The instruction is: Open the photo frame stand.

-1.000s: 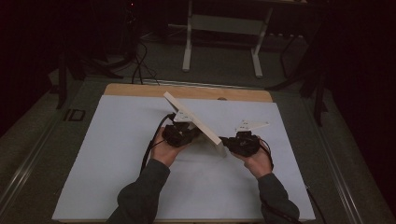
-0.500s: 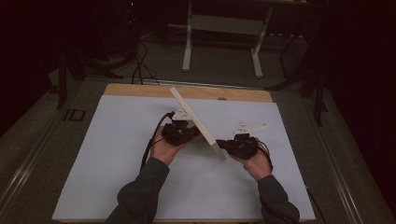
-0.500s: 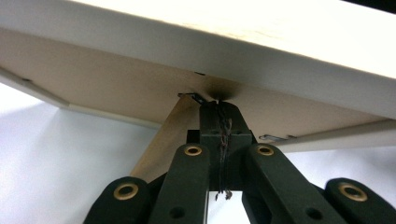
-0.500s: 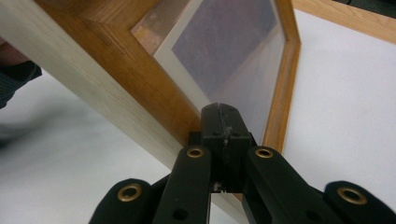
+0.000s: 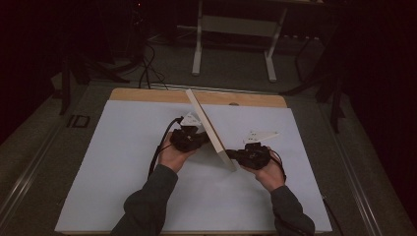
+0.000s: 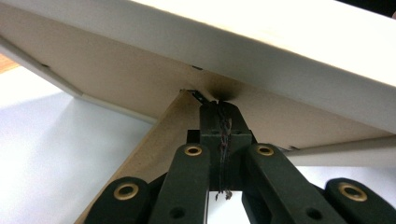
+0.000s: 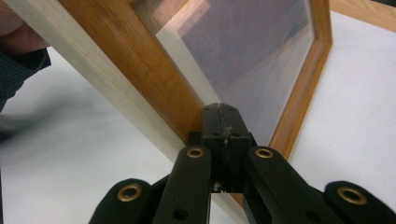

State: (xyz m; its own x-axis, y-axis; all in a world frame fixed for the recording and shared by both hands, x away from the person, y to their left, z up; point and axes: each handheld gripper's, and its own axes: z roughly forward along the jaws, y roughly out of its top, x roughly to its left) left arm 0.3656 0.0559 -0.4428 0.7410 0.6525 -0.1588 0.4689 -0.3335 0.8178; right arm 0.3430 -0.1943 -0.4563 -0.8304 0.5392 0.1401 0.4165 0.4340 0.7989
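Wooden picture frame [image 5: 210, 129] tilted on edge; left gripper [image 5: 193, 139] and right gripper [image 5: 244, 156] closed, pressing frame.

- Right gripper [image 7: 219, 109]: black jaws pressed together, tips against the picture frame [image 7: 140, 79].
- Picture frame: tilted, warm brown wood with a paler outer edge.
- Glass pane [image 7: 252, 51]: reflective; contents indistinct, possibly a pale mat.
- White table surface [image 7: 355, 107]: below the frame.
- Dark sleeve [image 7: 21, 70]: upper left.
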